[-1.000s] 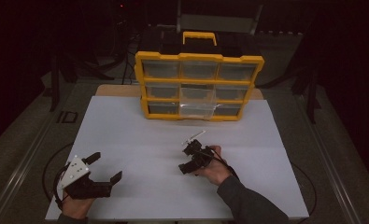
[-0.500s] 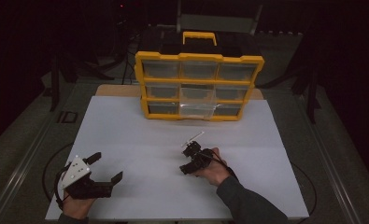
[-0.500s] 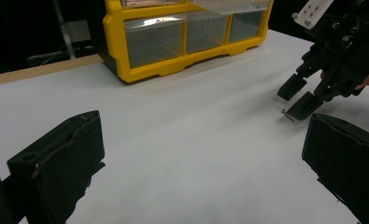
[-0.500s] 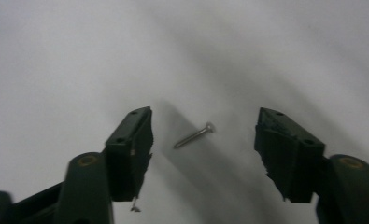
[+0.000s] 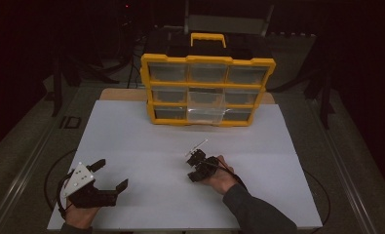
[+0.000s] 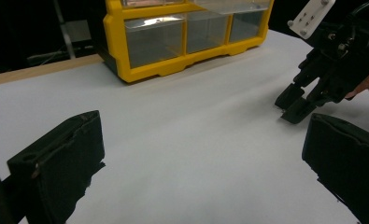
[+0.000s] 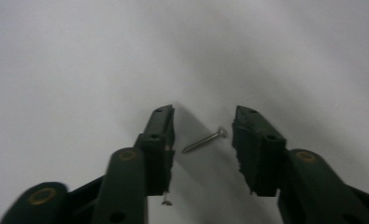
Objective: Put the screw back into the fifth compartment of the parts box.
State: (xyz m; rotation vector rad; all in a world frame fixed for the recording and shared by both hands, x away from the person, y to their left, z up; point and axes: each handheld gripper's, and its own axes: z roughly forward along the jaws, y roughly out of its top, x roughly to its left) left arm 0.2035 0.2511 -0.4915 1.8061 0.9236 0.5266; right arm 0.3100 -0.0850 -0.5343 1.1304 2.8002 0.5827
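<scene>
A small silver metal screw lies flat on the white table sheet, well in front of the yellow plastic organiser case with clear drawers and toward the person's side. It sits between the two black jaws of the right gripper, which have just been closing in on it; the pads do not yet touch it, with a gap left on either side. The screw looks light, stiff and smooth, so it will likely roll or skid on the slick sheet and could flip out of a careless pinch. The best hold is probably across the middle of the shank, the jaws meeting it squarely and low to the sheet, rather than at the pointed tip or the head. A second tiny screw-like bit lies just beside the near end of one jaw, blurred, and might get nudged. The left gripper rests farther from the case, well apart from the screw, its jaws spread wide around nothing. The sheet between screw and case looks bare, so nothing seems to block the way.
</scene>
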